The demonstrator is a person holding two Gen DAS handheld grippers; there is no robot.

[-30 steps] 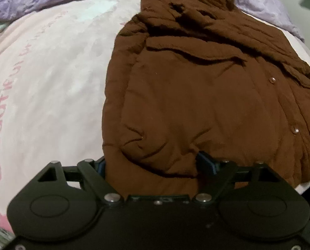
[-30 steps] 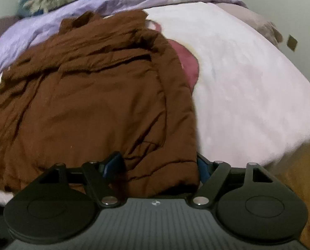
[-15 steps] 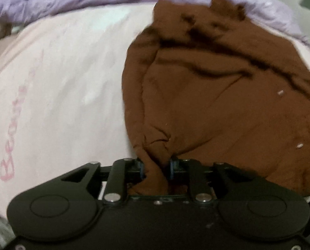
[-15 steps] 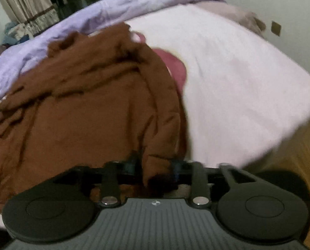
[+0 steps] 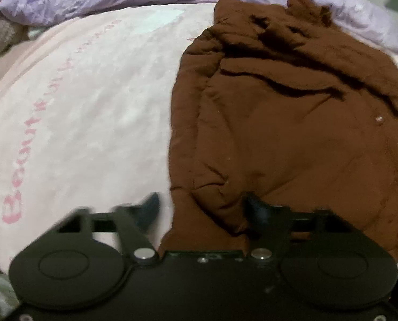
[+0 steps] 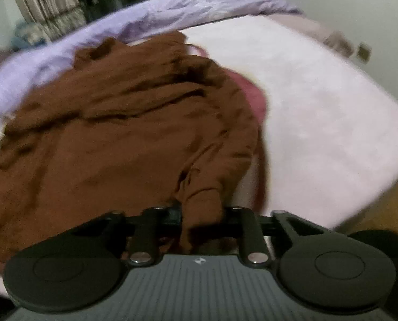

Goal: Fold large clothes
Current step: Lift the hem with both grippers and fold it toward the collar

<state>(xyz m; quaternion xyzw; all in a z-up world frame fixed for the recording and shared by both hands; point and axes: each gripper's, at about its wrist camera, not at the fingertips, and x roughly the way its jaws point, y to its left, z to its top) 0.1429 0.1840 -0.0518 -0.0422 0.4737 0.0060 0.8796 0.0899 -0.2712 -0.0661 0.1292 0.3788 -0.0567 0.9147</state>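
Note:
A large brown jacket (image 5: 292, 123) with snap buttons lies spread on the bed, collar toward the far side. Its near left hem corner sits between the fingers of my left gripper (image 5: 203, 208). Those jaws are opening: the left finger stands over bare sheet, clear of the cloth. In the right wrist view the same jacket (image 6: 118, 139) fills the left half. My right gripper (image 6: 201, 214) pinches a bunched fold of the jacket's near right corner, its jaws still closing on it.
The bed has a pale pink cover (image 5: 78, 107) with pink lettering and a dark red patch (image 6: 255, 96) beside the jacket. A lilac quilt (image 6: 145, 16) is heaped along the far side. Curtains (image 6: 43, 2) hang beyond. Wooden floor (image 6: 380, 208) shows past the bed's right edge.
The left jaws closed on the hem corner, then spread apart again. The right jaws went from wide open to pinched on the jacket's right corner, and the cloth there has gathered up.

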